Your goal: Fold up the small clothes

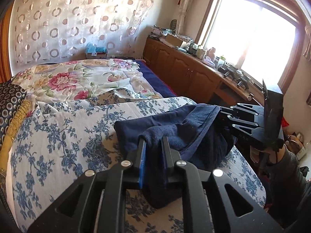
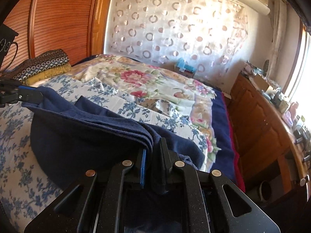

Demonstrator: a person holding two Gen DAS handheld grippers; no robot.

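Left wrist: both tongs (image 1: 153,142) (image 2: 153,145) clamped on navy garment (image 1: 175,128) edge above bedspread (image 1: 68,136).

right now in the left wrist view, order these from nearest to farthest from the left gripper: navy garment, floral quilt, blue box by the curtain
1. navy garment, clamped in the left gripper.
2. floral quilt, mid-bed, left and beyond.
3. blue box, past the bed's far end, at the curtain.

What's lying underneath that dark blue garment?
The blue-flowered bedsheet shows all around the navy garment. Whatever lies directly under its sagging middle is covered.
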